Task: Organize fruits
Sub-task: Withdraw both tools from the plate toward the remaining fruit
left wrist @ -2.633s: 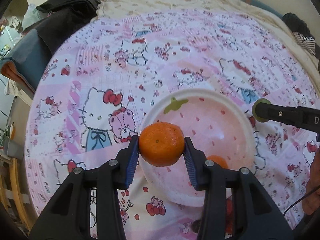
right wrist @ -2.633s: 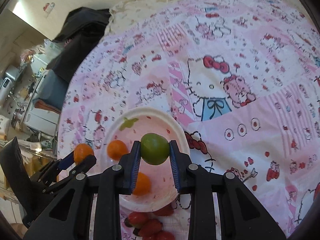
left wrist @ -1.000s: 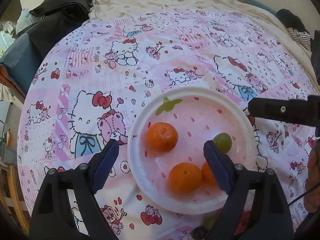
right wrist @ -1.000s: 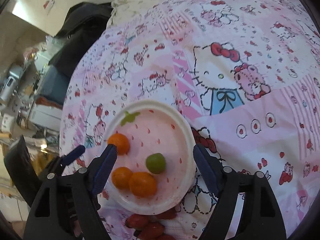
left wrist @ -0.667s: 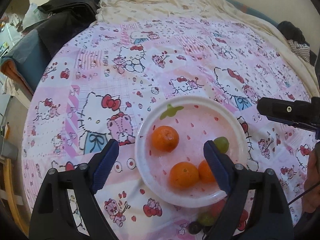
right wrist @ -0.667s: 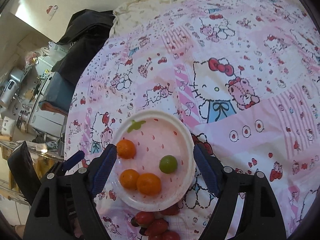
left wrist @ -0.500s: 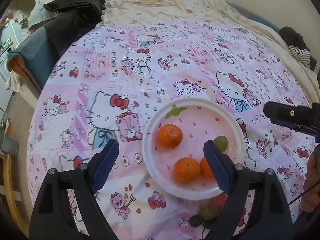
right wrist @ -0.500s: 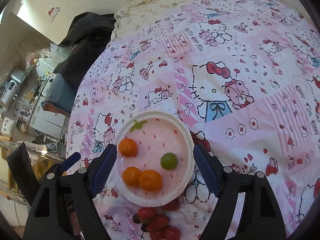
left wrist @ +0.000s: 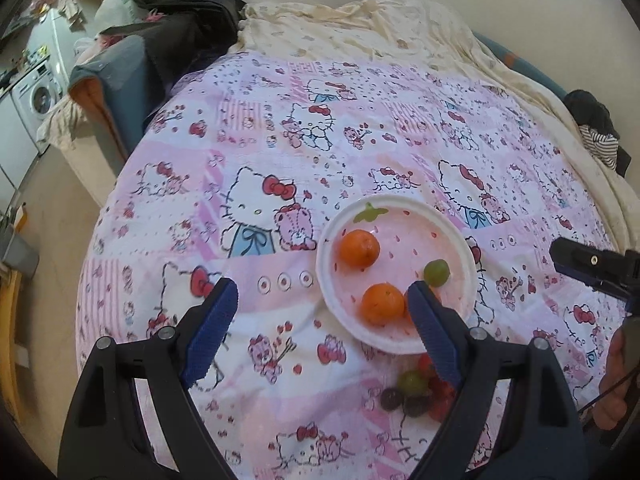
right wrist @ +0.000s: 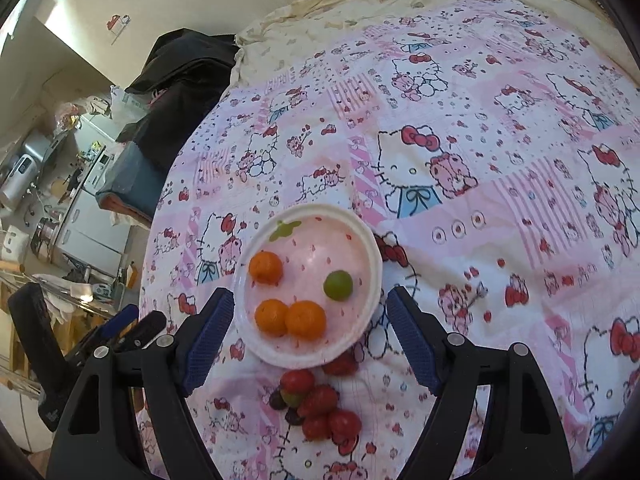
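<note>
A white plate (left wrist: 466, 284) (right wrist: 370, 252) with a pink strawberry print lies on the Hello Kitty bedspread. On it sit three mandarins (left wrist: 359, 248) (right wrist: 265, 267) and one green lime (left wrist: 436, 273) (right wrist: 338, 285). Just in front of the plate lies a small heap of strawberries (right wrist: 320, 402) (left wrist: 438, 392), a green grape (left wrist: 412, 382) and dark grapes (left wrist: 391, 398). My left gripper (left wrist: 322, 320) hangs open above the cloth, left of the plate's front edge. My right gripper (right wrist: 308, 332) is open too, high over the plate's front rim, with nothing in its jaws.
Dark clothes (left wrist: 188, 20) and a blue cushion (left wrist: 120, 80) lie at the bed's far left edge; past it are a washing machine (left wrist: 36, 92) and kitchen clutter (right wrist: 48, 200). A cream sheet (left wrist: 380, 28) covers the far end. A hand (left wrist: 614, 380) shows at right.
Both grippers let go of their fruit onto the plate, opened wide, then rose and drew back. The plate looks smaller and the strawberry and grape heap has come into view.
</note>
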Available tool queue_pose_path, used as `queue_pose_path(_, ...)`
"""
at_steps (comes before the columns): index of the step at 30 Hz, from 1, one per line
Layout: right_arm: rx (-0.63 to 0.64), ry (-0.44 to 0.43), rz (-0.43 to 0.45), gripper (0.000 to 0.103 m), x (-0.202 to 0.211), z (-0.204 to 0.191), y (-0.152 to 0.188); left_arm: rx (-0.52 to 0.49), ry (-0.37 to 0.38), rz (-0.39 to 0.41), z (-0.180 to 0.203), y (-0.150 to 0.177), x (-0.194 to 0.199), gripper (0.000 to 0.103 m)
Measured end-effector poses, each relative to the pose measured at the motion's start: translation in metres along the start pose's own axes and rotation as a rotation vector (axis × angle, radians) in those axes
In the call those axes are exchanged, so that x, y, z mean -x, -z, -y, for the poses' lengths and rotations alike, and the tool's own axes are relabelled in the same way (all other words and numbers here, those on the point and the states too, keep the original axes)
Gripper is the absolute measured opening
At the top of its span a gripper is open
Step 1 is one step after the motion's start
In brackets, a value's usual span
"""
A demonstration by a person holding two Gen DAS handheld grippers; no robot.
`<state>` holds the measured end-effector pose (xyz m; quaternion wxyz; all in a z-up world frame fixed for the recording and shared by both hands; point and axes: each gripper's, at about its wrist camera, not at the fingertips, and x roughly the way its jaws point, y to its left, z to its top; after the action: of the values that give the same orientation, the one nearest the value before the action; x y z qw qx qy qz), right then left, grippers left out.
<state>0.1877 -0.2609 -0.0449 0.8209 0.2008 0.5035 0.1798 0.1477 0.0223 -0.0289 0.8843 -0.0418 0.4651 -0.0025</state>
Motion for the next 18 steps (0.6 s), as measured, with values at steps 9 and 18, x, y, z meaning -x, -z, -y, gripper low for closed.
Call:
queue_pose_path(9,-0.005,0.017,0.001,0.081,0.022,0.001,0.030,0.043,0.003,0.007,-0.009,0.020,0.025,0.084)
queue_pose_path(18,0.028,0.048,0.011,0.082,0.039,-0.003,0.062,0.021,0.005,0.013,-0.005,0.047,0.043,0.084)
